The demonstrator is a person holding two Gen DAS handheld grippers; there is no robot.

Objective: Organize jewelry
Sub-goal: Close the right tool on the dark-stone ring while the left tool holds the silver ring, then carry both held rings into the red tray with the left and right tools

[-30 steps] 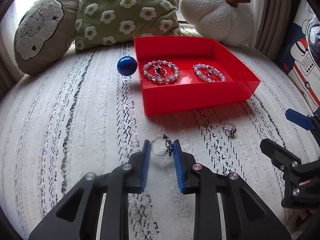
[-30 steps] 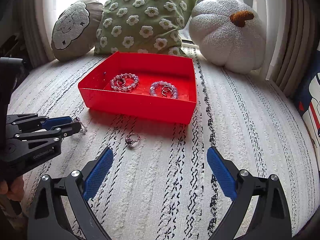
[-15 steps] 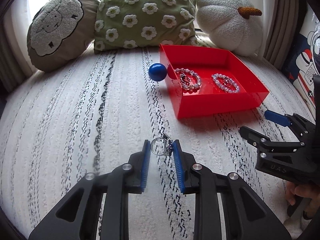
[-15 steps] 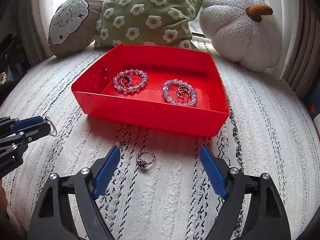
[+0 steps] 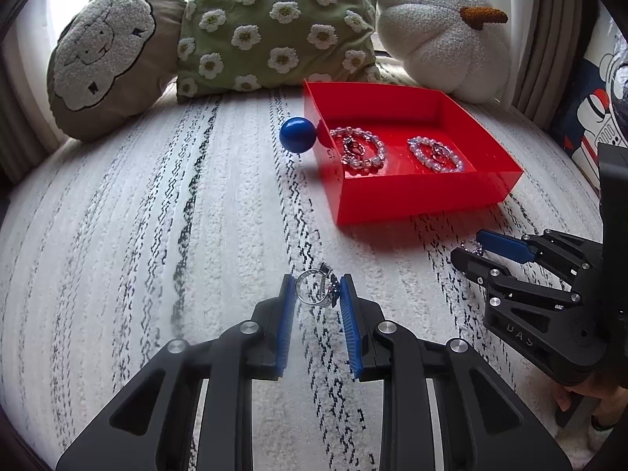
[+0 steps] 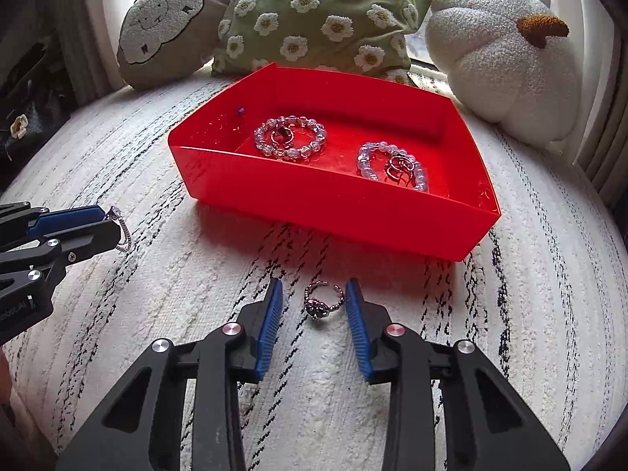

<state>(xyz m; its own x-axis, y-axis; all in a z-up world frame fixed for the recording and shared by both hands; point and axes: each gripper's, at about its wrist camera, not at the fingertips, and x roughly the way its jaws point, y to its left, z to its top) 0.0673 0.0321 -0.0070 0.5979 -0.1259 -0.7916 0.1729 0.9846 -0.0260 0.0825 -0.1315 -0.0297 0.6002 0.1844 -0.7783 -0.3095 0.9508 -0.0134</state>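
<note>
My left gripper is shut on a silver ring with a dark stone, held just above the rug; it also shows in the right wrist view. My right gripper straddles a dark ring lying on the rug, its jaws narrowed around it with small gaps on both sides. Just beyond stands a red tray holding two beaded bracelets, each with rings inside. The tray shows in the left wrist view too.
A blue ball sits against the tray's left wall. A sheep cushion, a green daisy cushion and a white pumpkin cushion line the back. The white, black-striped rug covers the surface.
My right gripper moved forward over the dark ring and narrowed its jaws around it. My left gripper, still holding the silver ring, drew back and left from the tray.
</note>
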